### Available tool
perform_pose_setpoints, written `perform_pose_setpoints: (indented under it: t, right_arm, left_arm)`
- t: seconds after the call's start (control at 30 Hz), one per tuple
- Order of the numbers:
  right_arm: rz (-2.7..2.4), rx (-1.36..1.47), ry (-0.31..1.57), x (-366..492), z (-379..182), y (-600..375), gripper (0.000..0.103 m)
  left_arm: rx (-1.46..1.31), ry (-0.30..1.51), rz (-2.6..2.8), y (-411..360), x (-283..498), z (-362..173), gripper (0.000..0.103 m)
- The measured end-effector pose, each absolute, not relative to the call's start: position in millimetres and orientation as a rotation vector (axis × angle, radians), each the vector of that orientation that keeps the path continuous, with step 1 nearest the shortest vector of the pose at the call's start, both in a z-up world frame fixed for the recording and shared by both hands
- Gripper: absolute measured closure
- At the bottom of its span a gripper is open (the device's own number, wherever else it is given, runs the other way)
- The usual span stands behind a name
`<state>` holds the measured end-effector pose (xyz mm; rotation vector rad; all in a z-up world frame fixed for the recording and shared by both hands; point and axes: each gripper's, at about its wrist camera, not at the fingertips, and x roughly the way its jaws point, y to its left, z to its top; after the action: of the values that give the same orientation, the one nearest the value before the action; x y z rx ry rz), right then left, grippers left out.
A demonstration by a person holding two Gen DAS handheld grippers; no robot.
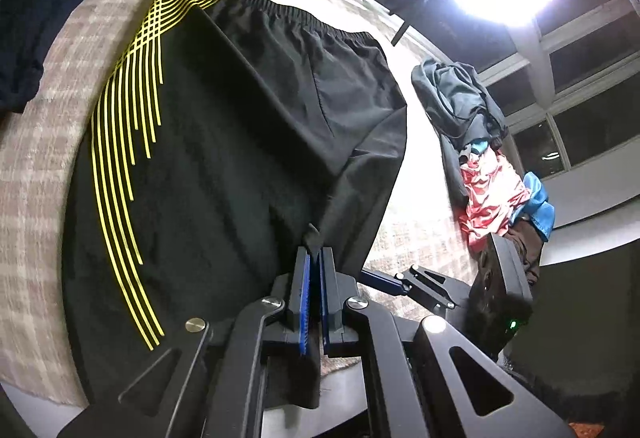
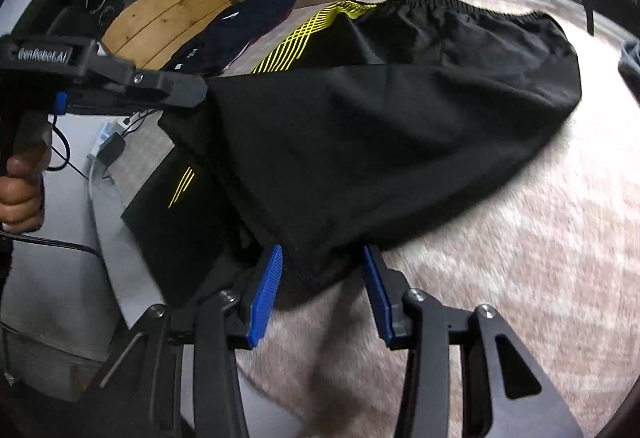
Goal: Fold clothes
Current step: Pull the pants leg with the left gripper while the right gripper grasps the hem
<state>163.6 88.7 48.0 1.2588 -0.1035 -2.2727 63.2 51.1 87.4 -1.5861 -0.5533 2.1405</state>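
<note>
1. We had the left gripper (image 1: 314, 254) clamped tight on a hem corner of the black shorts (image 1: 240, 142), so the leg hung as a lifted flap.
2. Our right gripper (image 2: 322, 278) stood with its blue pads (image 2: 266, 288) apart; the lower hem lay between them, and we could not tell whether they pressed it.
3. The shorts lay across the middle of the bed cover (image 2: 520, 258), waistband toward its far edge, one leg drooping over the near edge.
4. To fold well, we judged both corners should travel level and together toward the waistband, keeping the hem taut so the slippery cloth laid flat.
5. The fabric looked thin, smooth and slightly glossy, with raised yellow stripes (image 1: 124, 142) and a gathered elastic waistband (image 1: 304, 20); the cover was nubbly plaid.
</note>
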Motion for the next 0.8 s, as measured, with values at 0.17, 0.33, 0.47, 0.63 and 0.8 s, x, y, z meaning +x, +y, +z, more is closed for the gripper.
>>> perform_pose_setpoints:
  t: [0.17, 0.33, 0.47, 0.63, 0.8]
  right_arm:
    - [-2.267, 1.243, -0.321, 159, 55, 117, 0.101]
    - [-2.325, 1.135, -0.508, 175, 114, 182, 0.101]
    - [-2.444, 1.099, -0.368, 200, 176, 222, 0.101]
    - [-2.552, 1.330, -0.058, 202, 188, 245, 0.099]
    - [-2.591, 1.465, -0.156, 209, 135, 299, 0.073]
  left_arm:
    - [-1.588, -0.515, 2.102, 50, 63, 90, 0.101]
    - [-1.575, -0.455, 2.037, 71, 76, 96, 0.102]
    - [-1.536, -0.497, 1.898, 106, 86, 98, 0.101]
    - [-1.622, -0.254, 1.765, 189, 102, 57, 0.101]
    - [-1.639, -0.169, 1.821, 214, 100, 40, 0.078]
